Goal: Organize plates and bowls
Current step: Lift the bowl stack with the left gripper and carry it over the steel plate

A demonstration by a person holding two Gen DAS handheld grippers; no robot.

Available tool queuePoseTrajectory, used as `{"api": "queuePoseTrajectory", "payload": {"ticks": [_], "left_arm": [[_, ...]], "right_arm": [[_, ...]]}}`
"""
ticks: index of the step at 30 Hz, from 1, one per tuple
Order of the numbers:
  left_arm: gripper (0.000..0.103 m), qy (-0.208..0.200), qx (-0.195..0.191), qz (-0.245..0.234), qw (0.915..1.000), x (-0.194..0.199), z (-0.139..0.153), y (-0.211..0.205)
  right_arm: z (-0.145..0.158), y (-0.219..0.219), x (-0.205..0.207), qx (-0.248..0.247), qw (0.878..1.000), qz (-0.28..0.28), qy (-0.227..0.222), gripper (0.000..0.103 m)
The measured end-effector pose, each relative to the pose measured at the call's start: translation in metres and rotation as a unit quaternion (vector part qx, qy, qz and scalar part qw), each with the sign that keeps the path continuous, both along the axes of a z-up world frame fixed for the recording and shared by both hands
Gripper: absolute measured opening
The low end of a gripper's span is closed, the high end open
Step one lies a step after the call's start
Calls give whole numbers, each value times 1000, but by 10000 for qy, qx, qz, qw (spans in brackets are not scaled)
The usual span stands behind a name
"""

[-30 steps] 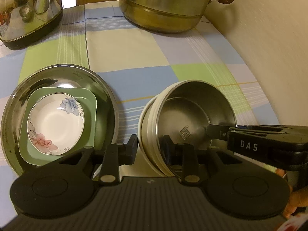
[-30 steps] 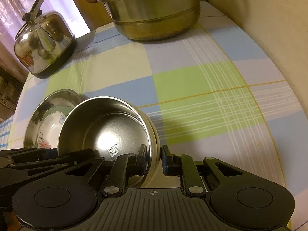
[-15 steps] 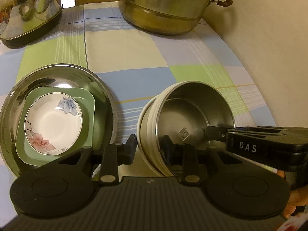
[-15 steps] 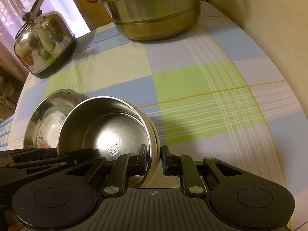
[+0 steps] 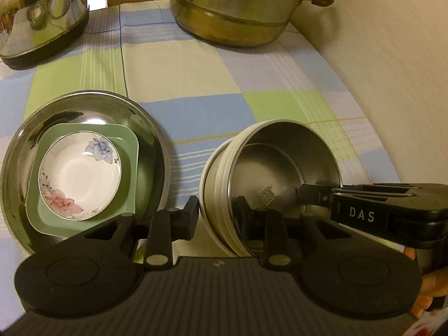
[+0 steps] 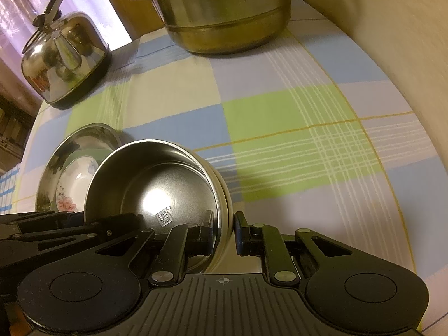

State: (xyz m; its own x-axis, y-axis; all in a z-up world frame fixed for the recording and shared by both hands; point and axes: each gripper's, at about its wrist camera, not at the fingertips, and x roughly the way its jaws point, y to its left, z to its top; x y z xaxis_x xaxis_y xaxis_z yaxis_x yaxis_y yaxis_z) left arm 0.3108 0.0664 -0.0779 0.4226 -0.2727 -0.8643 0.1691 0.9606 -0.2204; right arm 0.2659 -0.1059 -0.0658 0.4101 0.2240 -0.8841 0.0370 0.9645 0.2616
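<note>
Where the right gripper [image 5: 301, 196] reaches in from the side of the left view, we can read the white letters "DAS" on its black finger. A small square stamp sits on the bottom of the shiny round steel bowl [image 5: 282, 173]. In the right view its marks look like "304", but we cannot be sure.

We hold one gripper in each hand, and both point steeply down at the table. A bit of a hand [image 5: 428, 288] shows at the edge under the right gripper.

The steel bowl sits tipped inside a cream ribbed round bowl [image 5: 221, 196], and the pair rests on the checked blue, green and cream tablecloth [image 5: 196, 81]. Our left gripper [image 5: 217, 215] is closed most of the way on the near wall of both bowls, one finger outside and one inside. Our right gripper is almost shut on the rim at the other side, one finger inside the steel bowl.

Just beside them is a wide steel basin [image 5: 145, 128]. In it lies a green square plate [image 5: 128, 151] with a white flowered dish [image 5: 79, 176] on top.

At the far end stand a shiny steel kettle [image 6: 65, 58] and a big steel steamer pot [image 6: 224, 19].
</note>
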Motion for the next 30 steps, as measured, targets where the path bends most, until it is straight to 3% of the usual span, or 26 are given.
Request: {"api": "queuePoseTrajectory", "payload": {"ticks": [12, 22, 30], "left_arm": [[25, -193, -36, 218, 9996, -4, 28, 21], [25, -462, 33, 713, 9964, 0, 55, 70], [25, -461, 112, 1112, 9927, 10, 58, 111]], "right_arm": [[28, 18, 7, 14, 9998, 187, -102, 15], [56, 66, 32, 115, 9975, 607, -332, 15], [54, 113, 58, 140, 9944, 1007, -297, 14]]}}
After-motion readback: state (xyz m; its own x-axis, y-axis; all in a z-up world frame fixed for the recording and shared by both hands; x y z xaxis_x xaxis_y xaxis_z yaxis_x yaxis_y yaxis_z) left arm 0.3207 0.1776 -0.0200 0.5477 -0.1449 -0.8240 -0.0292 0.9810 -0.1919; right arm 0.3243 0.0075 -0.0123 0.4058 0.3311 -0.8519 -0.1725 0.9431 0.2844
